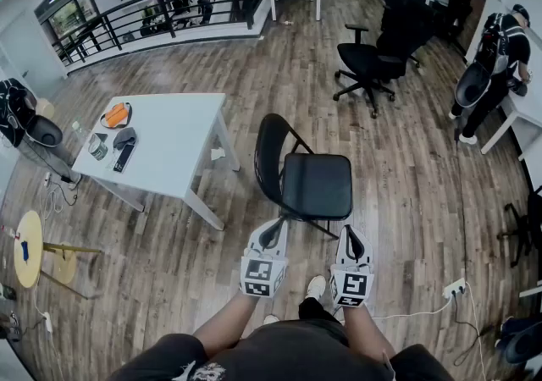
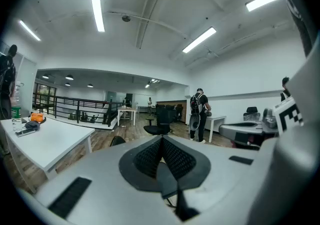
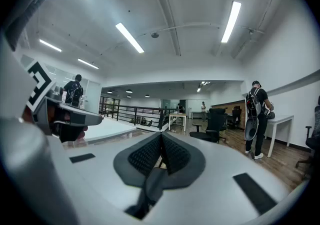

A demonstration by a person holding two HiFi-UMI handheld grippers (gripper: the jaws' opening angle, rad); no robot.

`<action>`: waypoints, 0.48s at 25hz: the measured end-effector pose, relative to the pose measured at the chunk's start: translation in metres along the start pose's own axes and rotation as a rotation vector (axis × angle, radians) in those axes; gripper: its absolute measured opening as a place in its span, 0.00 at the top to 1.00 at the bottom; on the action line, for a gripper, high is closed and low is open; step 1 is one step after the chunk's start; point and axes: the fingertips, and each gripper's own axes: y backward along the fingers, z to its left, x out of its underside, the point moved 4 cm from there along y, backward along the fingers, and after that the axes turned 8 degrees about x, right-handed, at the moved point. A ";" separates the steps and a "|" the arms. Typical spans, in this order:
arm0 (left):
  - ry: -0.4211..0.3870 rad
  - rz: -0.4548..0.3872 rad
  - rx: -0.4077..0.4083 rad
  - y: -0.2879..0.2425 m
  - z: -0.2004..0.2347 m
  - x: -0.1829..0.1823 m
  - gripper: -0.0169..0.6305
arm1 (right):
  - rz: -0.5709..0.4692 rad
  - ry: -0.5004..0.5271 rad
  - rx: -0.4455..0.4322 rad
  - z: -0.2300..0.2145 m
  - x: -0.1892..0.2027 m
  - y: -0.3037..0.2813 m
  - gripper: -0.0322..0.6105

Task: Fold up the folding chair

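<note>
The folding chair (image 1: 303, 182) stands unfolded on the wood floor (image 1: 406, 176) in the middle of the head view, its black seat flat and its rounded backrest rising on the seat's left side. Both grippers are held side by side just in front of the seat's near edge, and the head view does not show whether either one touches it.

The left gripper (image 1: 273, 234) has its 2 jaws pressed together with nothing between them; in the left gripper view (image 2: 162, 155) the dark ribbed pads meet along a single seam. The right gripper (image 1: 351, 241) is closed in the same way and also empty, its pads meeting edge to edge in the right gripper view (image 3: 161, 155). Each gripper carries a cube with square markers, and the person's bare forearms reach to them from the bottom of the head view.

A white table (image 1: 174, 146) stands just left of the chair, with an orange object (image 1: 116, 113) and a few small dark items near its far left end. A black office chair (image 1: 369, 66) stands well behind the folding chair, towards the right. A person with a backpack (image 1: 498, 57) stands at a desk by the right wall. A black railing (image 1: 161, 11) runs along the far left side of the room
</note>
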 end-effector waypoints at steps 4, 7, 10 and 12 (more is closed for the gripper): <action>0.000 0.009 -0.015 -0.040 0.008 -0.005 0.97 | 0.001 0.002 -0.009 -0.021 0.000 -0.038 0.93; 0.002 0.013 -0.028 -0.066 0.015 -0.007 0.97 | 0.001 0.001 -0.021 -0.033 0.001 -0.064 0.93; -0.001 0.026 -0.040 -0.091 0.018 -0.009 0.97 | 0.005 0.001 -0.033 -0.045 0.004 -0.086 0.93; -0.005 0.035 -0.053 -0.106 0.020 -0.009 0.97 | 0.007 -0.001 -0.039 -0.053 0.006 -0.098 0.93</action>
